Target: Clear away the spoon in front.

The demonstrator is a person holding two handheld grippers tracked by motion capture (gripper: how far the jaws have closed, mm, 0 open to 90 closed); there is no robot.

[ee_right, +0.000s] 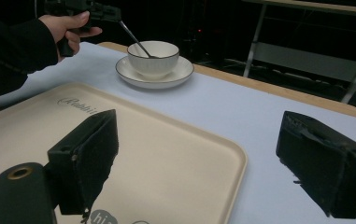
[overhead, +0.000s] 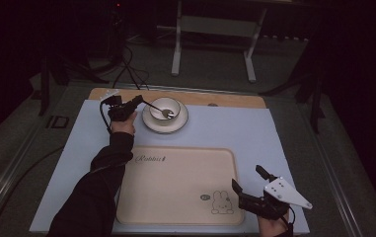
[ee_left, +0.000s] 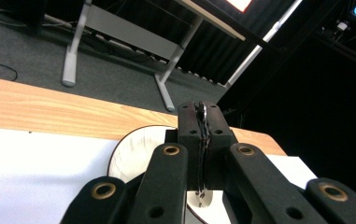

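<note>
Gripping spoon (ee_left: 202, 154) handle: left tool (ee_left: 202, 122) clamped | right tool (ee_right: 213, 158) wide open, holding nothing

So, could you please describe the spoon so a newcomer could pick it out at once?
At the far edge of the blue mat, beyond the tray, a white bowl sits on a saucer. The spoon leans in that bowl, the one metal item, its handle pinched in the left claw.

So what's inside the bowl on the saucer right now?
A spoon leans in the bowl, its handle pinched by the left hand-held gripper. The rim hides the bowl's floor in the right gripper view, so any contents can't be told.
</note>
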